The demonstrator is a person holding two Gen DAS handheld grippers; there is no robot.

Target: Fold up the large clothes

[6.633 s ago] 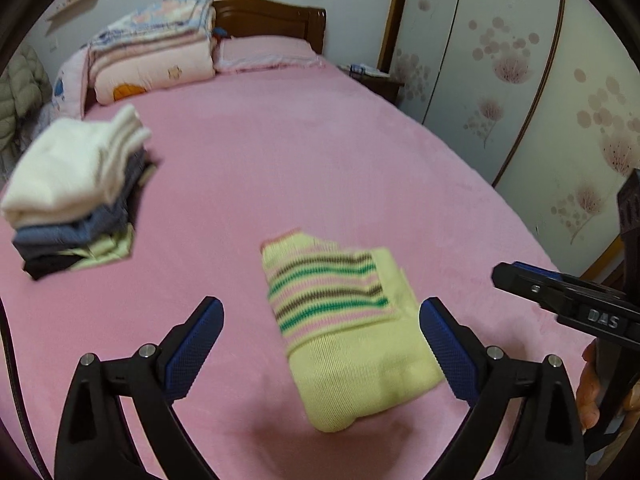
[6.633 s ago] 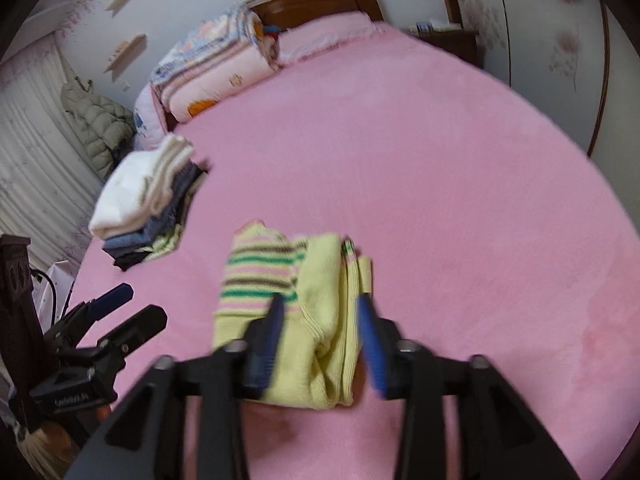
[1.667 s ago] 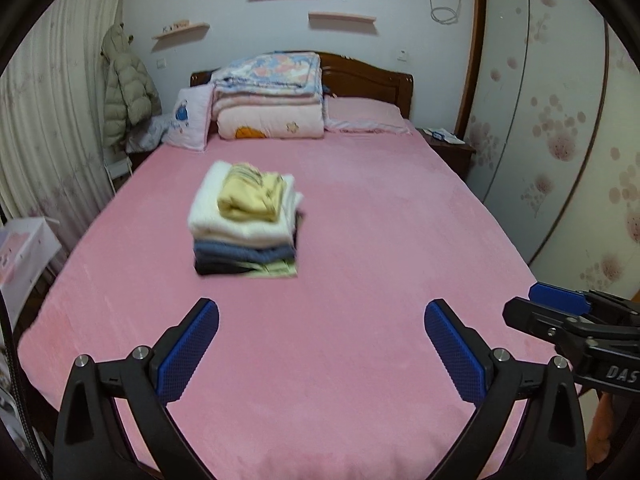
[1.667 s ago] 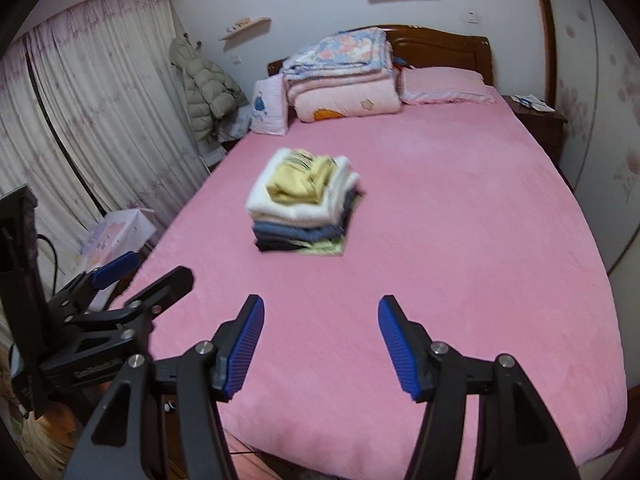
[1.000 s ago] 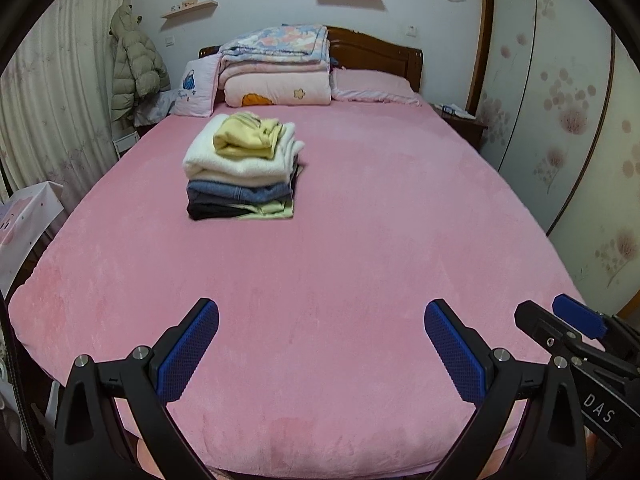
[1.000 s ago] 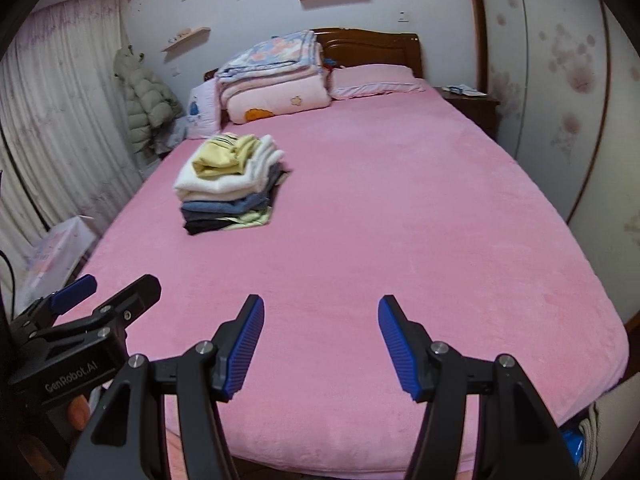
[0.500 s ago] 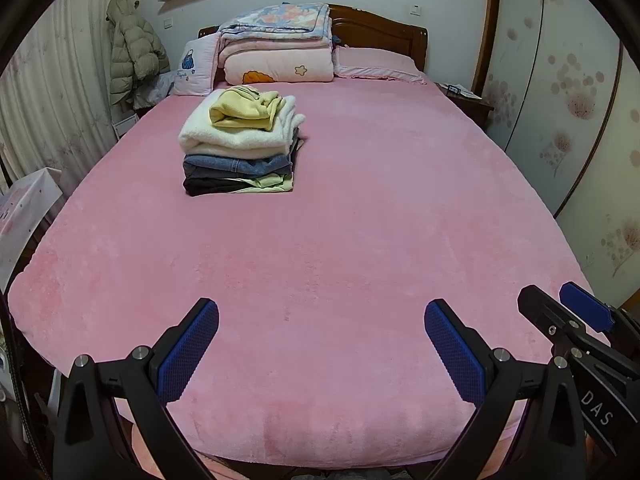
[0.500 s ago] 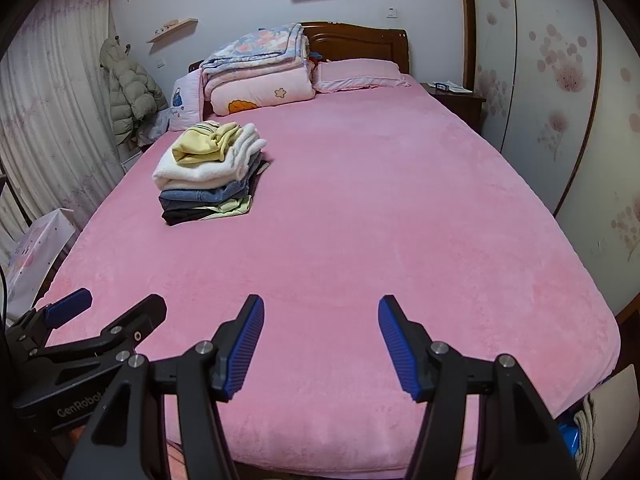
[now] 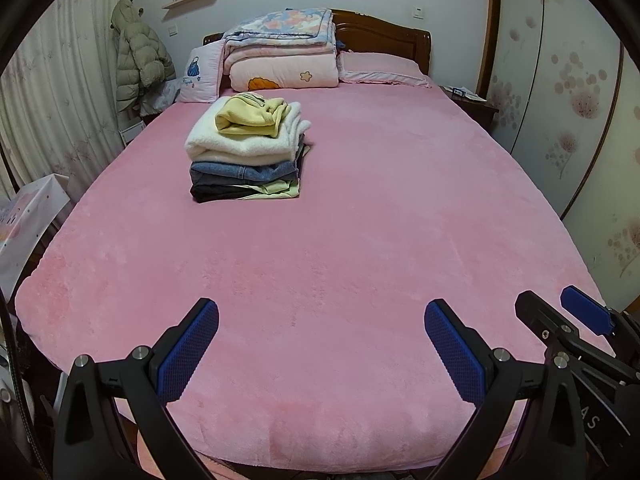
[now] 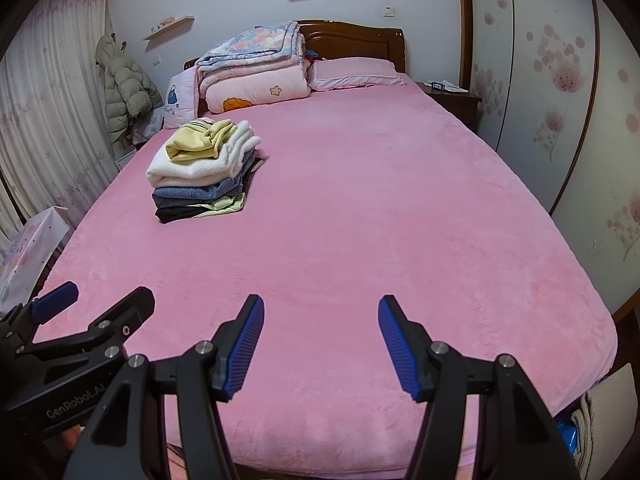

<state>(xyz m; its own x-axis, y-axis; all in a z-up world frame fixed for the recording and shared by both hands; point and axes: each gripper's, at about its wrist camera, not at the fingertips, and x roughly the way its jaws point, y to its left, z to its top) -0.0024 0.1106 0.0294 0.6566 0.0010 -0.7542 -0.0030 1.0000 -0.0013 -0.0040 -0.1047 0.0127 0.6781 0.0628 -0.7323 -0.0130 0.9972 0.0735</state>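
A stack of folded clothes point(image 9: 246, 156) sits on the pink bed point(image 9: 360, 220), left of centre, with the folded yellow sweater point(image 9: 252, 117) on top of a white garment, jeans and dark items. It also shows in the right wrist view point(image 10: 202, 172), with the yellow sweater point(image 10: 200, 140) on top. My left gripper point(image 9: 320, 344) is open and empty over the bed's foot edge. My right gripper point(image 10: 320, 340) is open and empty, to the right of the left one. Each gripper shows in the other's view: right point(image 9: 568, 328), left point(image 10: 80, 316).
Folded quilts point(image 9: 280, 56) and a pink pillow point(image 9: 380, 68) lie at the wooden headboard. A puffy coat point(image 9: 140, 64) hangs by the curtains on the left. A nightstand point(image 9: 472, 104) and wardrobe doors point(image 9: 560, 100) are on the right. A white box point(image 9: 28, 216) stands left of the bed.
Both grippers have drawn back from the stack toward the bed's foot over the last second. The yellow sweater, on the bed earlier, now rests on the stack. Both stay open.
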